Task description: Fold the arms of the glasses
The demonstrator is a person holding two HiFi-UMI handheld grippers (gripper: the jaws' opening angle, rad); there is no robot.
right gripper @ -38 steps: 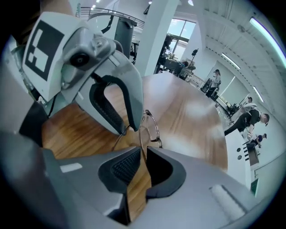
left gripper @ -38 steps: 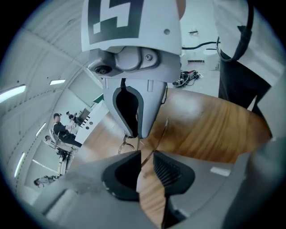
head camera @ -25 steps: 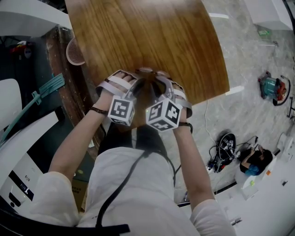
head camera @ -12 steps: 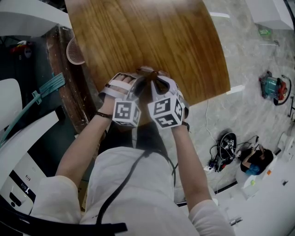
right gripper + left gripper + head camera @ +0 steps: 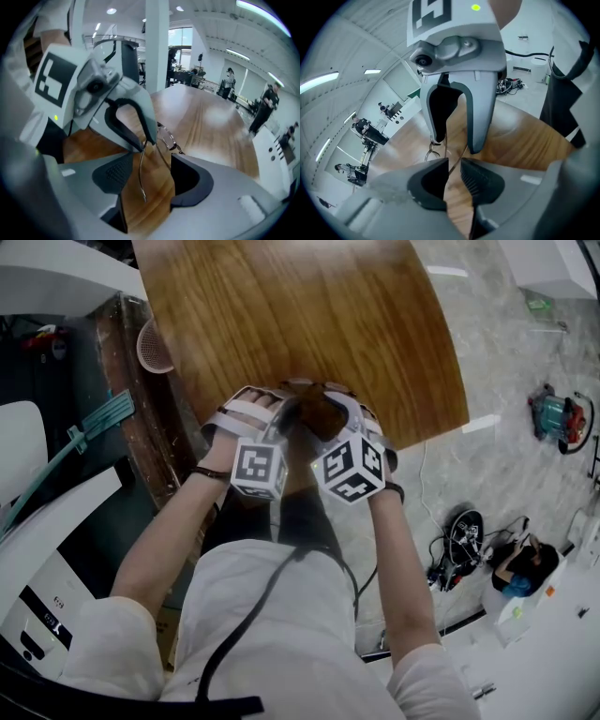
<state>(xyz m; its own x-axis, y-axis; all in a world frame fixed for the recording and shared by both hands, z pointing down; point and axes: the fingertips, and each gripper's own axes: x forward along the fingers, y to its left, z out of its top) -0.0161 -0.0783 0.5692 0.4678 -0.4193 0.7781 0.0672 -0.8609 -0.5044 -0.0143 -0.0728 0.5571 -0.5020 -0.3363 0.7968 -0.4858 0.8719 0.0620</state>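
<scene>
Thin wire-framed glasses (image 5: 166,136) hang just above the wooden table (image 5: 300,324), near its front edge. My left gripper (image 5: 453,168) is shut on them near a hinge, its narrow jaws closing slightly on the wire (image 5: 454,159). From the right gripper view its tip (image 5: 146,140) pinches the frame. My right gripper (image 5: 150,176) faces it with jaws opening wide. One loose arm (image 5: 142,180) hangs between its pads without touching them. In the head view both grippers meet tip to tip, left (image 5: 289,407) and right (image 5: 323,411), hiding the glasses.
A pink basket (image 5: 150,345) hangs off the table's left side. Cables and gear (image 5: 459,540) and a red-green device (image 5: 555,418) lie on the floor to the right. Beyond the grippers is bare wood.
The right gripper's marker cube has shifted a little right and turned. The left hand stays in about the same place.
</scene>
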